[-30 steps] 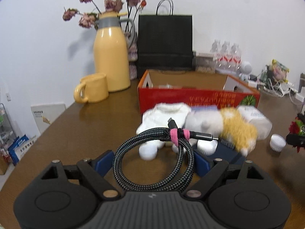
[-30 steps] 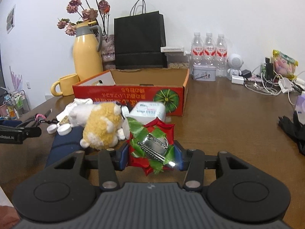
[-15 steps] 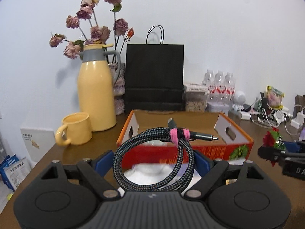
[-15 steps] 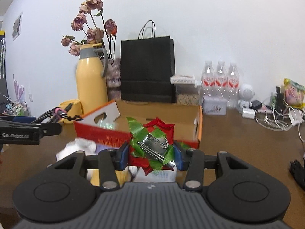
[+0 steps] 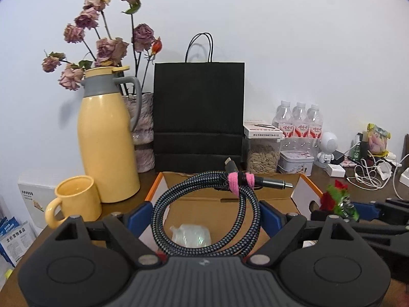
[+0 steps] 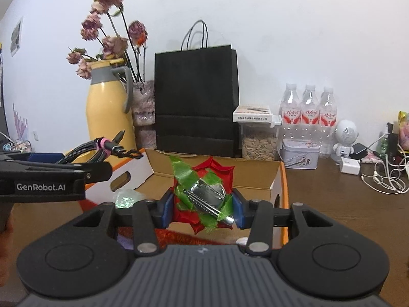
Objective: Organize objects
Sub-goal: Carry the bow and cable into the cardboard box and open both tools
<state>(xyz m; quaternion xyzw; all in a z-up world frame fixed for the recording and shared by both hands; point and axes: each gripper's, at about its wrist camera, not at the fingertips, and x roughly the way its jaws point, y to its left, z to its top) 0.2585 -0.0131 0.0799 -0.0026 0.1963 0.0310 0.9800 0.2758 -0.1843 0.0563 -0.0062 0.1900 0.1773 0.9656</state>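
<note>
Coiled cable (image 5: 204,215), bound with a pink strap (image 5: 240,180), hangs in the left gripper (image 5: 205,217), whose blue pads press the loop from both sides at a moderate spread. The red-and-green bow (image 6: 204,194), its metal clip facing the lens, sits pinched between the narrowly set jaws of the right gripper (image 6: 203,207). Both grippers hover side by side above the open cardboard box (image 5: 304,192), apparently so the two items can be dropped in together; a crumpled plastic packet (image 5: 190,235) already lies on its floor. Beyond the box stand a yellow mug (image 5: 76,200), a yellow jug (image 5: 107,143), a black paper bag (image 5: 198,117) and three water bottles (image 6: 309,112) against the white wall.
</note>
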